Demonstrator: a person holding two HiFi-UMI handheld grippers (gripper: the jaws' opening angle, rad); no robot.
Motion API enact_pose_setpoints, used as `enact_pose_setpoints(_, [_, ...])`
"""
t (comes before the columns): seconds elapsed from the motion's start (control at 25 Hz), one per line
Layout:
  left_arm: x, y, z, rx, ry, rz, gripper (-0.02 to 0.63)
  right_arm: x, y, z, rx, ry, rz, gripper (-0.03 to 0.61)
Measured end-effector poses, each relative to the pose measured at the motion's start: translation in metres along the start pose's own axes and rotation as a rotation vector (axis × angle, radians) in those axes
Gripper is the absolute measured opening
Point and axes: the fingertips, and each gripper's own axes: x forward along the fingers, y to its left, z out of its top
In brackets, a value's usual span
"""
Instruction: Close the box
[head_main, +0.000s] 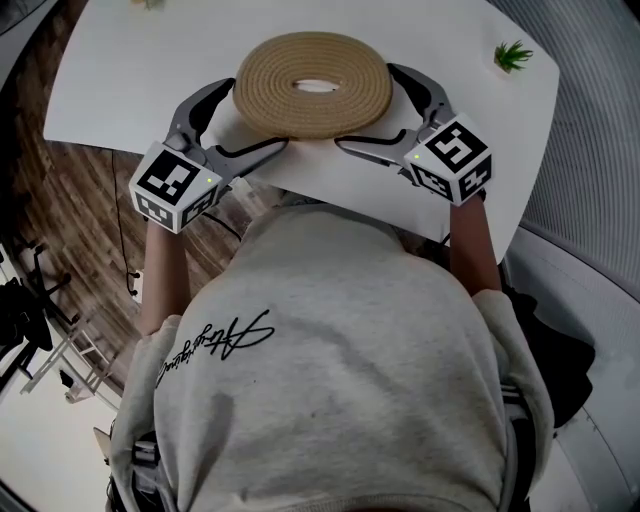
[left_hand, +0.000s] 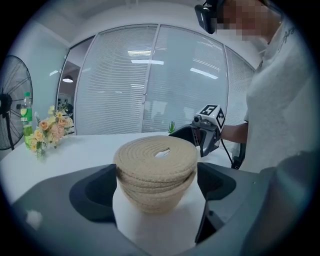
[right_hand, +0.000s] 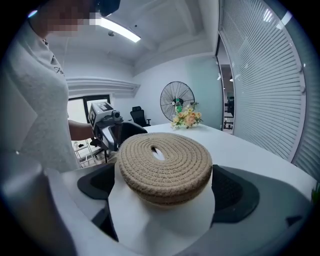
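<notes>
A round woven rope box (head_main: 312, 85) stands on the white table (head_main: 130, 90) near its front edge. Its coiled lid, with a small slot in the middle, rests on top, slightly offset from the bowl in the left gripper view. My left gripper (head_main: 250, 120) straddles the box's left side with its jaws spread wide. On the opposite side, my right gripper (head_main: 368, 108) is spread the same way. The box (left_hand: 156, 170) fills the gap between the left jaws, and the box (right_hand: 165, 167) likewise sits between the right jaws. I cannot tell whether any jaw touches it.
A small green plant (head_main: 512, 55) sits at the table's far right. A flower bouquet (left_hand: 47, 131) and a green bottle (left_hand: 26, 112) stand further along the table, with a standing fan (right_hand: 176, 101) beyond. The table's front edge runs just under both grippers.
</notes>
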Motion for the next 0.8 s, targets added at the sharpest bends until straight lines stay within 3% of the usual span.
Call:
enact_pose_setpoints(0.24, [-0.007,-0.004,0.004,0.045,-0.01,0.034,0.489,-0.006,0.005,0.002,-0.01,-0.017,-0.013,0.593])
enact_pose_setpoints(0.52, [-0.014,-0.011,0.021,0.043,-0.089,0.075,0.489,-0.024,0.009,0.016,-0.043,-0.068,-0.044,0.592])
enact_pose_setpoints(0.8, [-0.018,-0.027,0.039,0.091,-0.133,0.109,0.488,-0.047,0.016,0.035,-0.094,-0.142,-0.079,0.592])
